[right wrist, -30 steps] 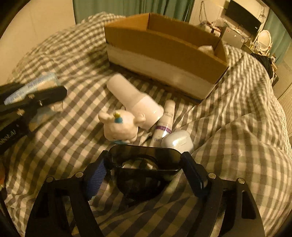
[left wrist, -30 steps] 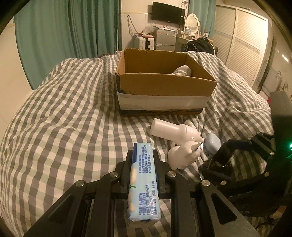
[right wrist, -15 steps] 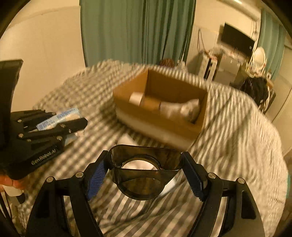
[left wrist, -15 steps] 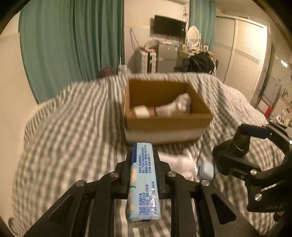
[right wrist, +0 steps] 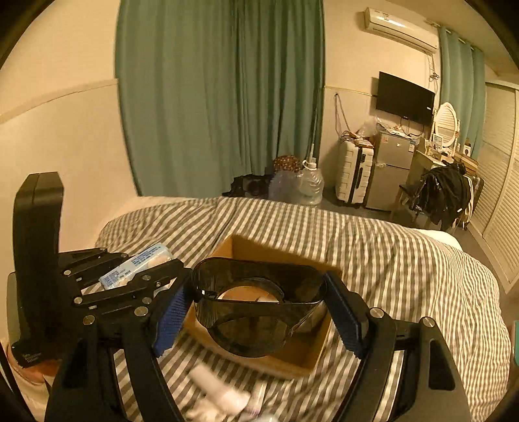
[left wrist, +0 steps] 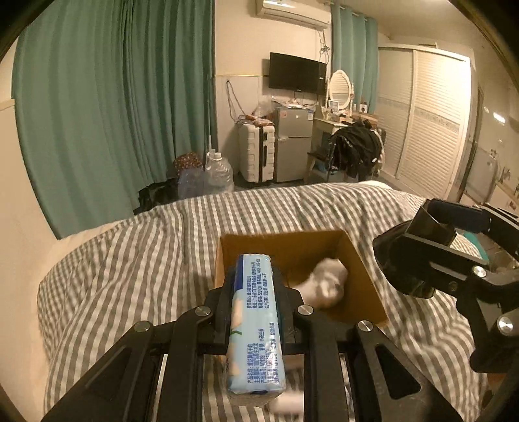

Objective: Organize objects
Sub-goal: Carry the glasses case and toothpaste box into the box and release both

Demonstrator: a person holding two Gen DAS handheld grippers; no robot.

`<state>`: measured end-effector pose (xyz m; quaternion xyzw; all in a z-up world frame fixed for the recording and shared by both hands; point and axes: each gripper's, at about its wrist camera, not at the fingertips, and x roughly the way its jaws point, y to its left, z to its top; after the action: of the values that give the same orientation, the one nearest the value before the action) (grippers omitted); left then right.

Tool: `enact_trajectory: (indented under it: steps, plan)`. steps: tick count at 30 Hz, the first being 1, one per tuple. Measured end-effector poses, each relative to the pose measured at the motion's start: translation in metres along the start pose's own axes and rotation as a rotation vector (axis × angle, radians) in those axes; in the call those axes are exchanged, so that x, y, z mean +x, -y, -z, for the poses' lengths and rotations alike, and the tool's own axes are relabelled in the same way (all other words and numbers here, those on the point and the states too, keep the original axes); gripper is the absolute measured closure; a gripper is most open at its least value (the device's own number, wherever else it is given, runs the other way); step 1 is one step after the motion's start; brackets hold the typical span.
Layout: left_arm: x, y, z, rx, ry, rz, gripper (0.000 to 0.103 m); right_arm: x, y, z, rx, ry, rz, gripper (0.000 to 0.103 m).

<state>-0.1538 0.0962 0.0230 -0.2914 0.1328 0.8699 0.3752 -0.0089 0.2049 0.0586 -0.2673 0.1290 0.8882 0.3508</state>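
Left claw [left wrist: 256, 292] grips a blue packet [left wrist: 256, 328], right claw [right wrist: 259, 311] a dark cup [right wrist: 258, 305]; crowding the box [left wrist: 366, 292] at 12 o'clock risks collision

Long teal fabric curtains [left wrist: 107, 107] fill the upper left of the left wrist view. Right of them, a flat black wall-mounted television [left wrist: 297, 73] hangs below a white air conditioner [left wrist: 293, 13]. Lower, at frame centre, a white ribbed hard-shell suitcase [left wrist: 256, 154] stands just beside a small grey fridge [left wrist: 293, 142]. A clear plastic water jug [left wrist: 218, 173] sits left of them. White louvred wardrobe doors [left wrist: 425, 117] line the right.
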Motion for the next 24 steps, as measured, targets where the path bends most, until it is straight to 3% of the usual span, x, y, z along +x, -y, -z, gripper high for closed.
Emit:
enact_trajectory:
  steps: [5, 14, 22, 24]
  plan:
    - [0.052, -0.001, -0.012, 0.012, -0.012, 0.015, 0.084, 0.054, 0.026, -0.01, 0.044, -0.039, 0.014, 0.024]
    - [0.122, 0.005, 0.01, 0.083, -0.116, 0.023, 0.084, 0.146, 0.055, 0.017, 0.125, -0.164, 0.008, 0.024]
    - [0.137, 0.006, 0.015, 0.097, -0.157, 0.037, 0.084, 0.16, 0.061, 0.027, 0.137, -0.192, 0.023, 0.024]
    - [0.136, 0.008, 0.016, 0.109, -0.158, 0.037, 0.078, 0.156, 0.057, 0.027, 0.139, -0.189, 0.012, 0.024]
